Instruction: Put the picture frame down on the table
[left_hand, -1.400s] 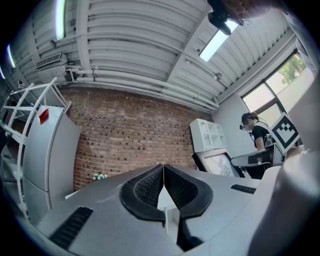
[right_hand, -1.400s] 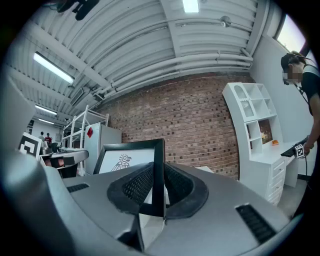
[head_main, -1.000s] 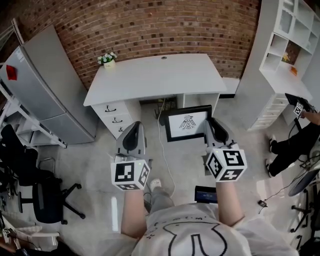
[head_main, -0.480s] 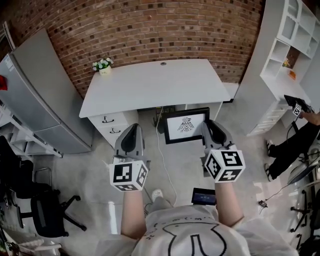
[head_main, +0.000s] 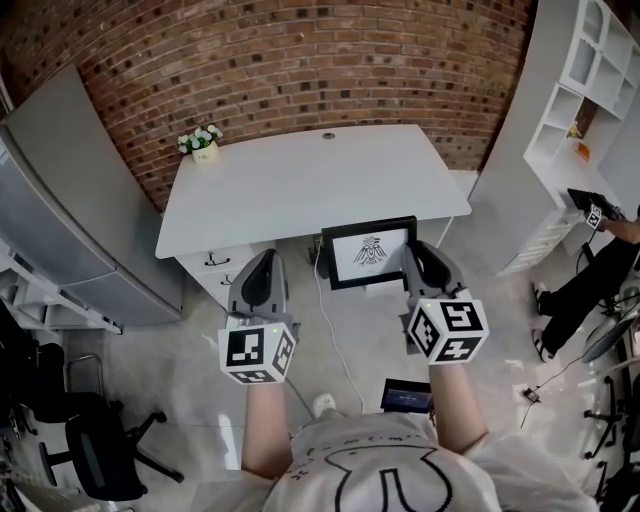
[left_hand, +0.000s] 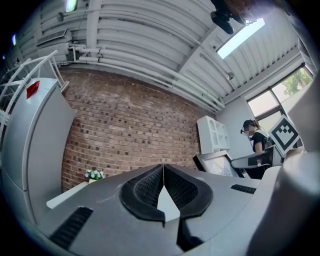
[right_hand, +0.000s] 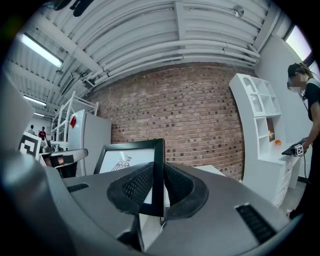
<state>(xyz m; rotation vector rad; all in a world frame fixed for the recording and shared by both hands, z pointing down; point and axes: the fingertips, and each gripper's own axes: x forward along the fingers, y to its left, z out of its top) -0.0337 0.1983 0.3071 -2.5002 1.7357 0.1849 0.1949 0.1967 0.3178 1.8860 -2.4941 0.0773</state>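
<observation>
A black picture frame (head_main: 368, 251) with a white print of a bird-like figure hangs in the air before the near edge of the white table (head_main: 300, 180). My right gripper (head_main: 419, 262) is shut on its right edge; in the right gripper view the frame (right_hand: 131, 161) stands upright with its black border pinched between the jaws of the right gripper (right_hand: 158, 186). My left gripper (head_main: 262, 279) is held level to the frame's left, apart from it and shut on nothing. In the left gripper view the left gripper (left_hand: 163, 186) has its jaws pressed together at the tips.
A small pot of white flowers (head_main: 203, 143) stands at the table's far left corner. A drawer unit (head_main: 225, 265) sits under the table. White shelves (head_main: 585, 90) rise at the right, grey cabinets (head_main: 60, 200) at the left. A person (head_main: 600, 260) is at the right edge.
The view has moved toward the table, which lies nearer below me. Both grippers and the frame keep the same pose relative to each other, the frame slightly closer to the table edge.
</observation>
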